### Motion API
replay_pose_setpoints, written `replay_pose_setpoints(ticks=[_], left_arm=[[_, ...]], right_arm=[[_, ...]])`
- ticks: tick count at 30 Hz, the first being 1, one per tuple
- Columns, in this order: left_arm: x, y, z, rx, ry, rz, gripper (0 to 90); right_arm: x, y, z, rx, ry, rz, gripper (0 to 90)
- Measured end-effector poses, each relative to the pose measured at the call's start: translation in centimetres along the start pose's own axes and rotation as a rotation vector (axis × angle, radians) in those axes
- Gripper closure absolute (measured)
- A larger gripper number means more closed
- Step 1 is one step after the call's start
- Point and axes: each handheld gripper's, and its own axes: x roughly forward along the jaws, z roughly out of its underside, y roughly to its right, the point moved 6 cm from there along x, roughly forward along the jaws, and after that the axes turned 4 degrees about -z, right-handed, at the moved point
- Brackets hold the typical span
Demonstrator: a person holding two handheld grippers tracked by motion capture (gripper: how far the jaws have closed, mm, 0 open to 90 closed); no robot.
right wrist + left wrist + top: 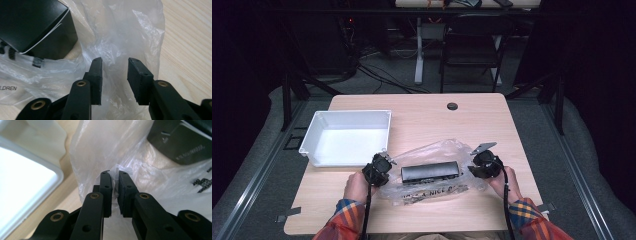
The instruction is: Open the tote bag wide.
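Clear crinkled plastic bag (432, 172) holding the long black box (430, 171) lay on the table (422, 112), box axis running between hands; left tongs (114, 173) pinched bag's left end, right tongs (115, 62) spread over right end.

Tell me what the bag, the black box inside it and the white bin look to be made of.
Bag: thin clear plastic film, glossy and crinkled, with black print.
Black box: probably cardboard, smooth with a dull sheen; pale edges show at its folds.
White bin: likely moulded hard plastic, smooth, with a rolled rim.
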Motion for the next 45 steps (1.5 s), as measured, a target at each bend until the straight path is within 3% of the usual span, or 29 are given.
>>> replay_pose_setpoints(ticks=[4,7,10,15,17,24,31,34,40,45], left_arm=[[-0.3,0.2,0.3,0.01,-0.014,0.002,83.0],[-0.9,0.1,0.0,0.003,0.014,0.009,78.0],[-1.9,-0.4,-0.5,-0.022,0.067,0.012,66.0],[-4.0,-1.0,-1.6,-0.034,0.151,0.052,45.6],[-4.5,-1.1,-1.9,-0.029,0.171,0.067,39.3],[-5.8,-1.0,-3.5,0.001,0.227,0.098,26.6],[-7.9,-0.3,-5.8,0.043,0.309,0.153,23.0],[-7.8,0.6,-6.9,0.088,0.308,0.174,21.5],[-6.4,2.4,-7.9,0.177,0.257,0.222,16.8],[-5.2,3.1,-8.1,0.199,0.225,0.249,16.4]], right_arm=[[-0.2,-0.1,-0.1,-0.01,0.007,-0.012,62.0],[-0.3,-0.1,-0.2,-0.009,0.015,-0.022,56.8],[-1.0,0.1,-0.4,0.001,0.037,-0.032,51.1],[-2.5,0.5,-0.7,0.006,0.075,-0.052,42.1],[-3.0,0.6,-0.9,0.013,0.097,-0.057,39.6],[-4.5,1.1,-0.4,0.032,0.093,-0.083,27.3],[-6.0,2.1,0.6,0.057,0.097,-0.094,20.6],[-6.2,2.5,1.2,0.074,0.092,-0.106,19.0],[-6.8,3.1,2.1,0.083,0.089,-0.11,17.4],[-6.6,3.4,3.1,0.09,0.065,-0.111,17.0]])
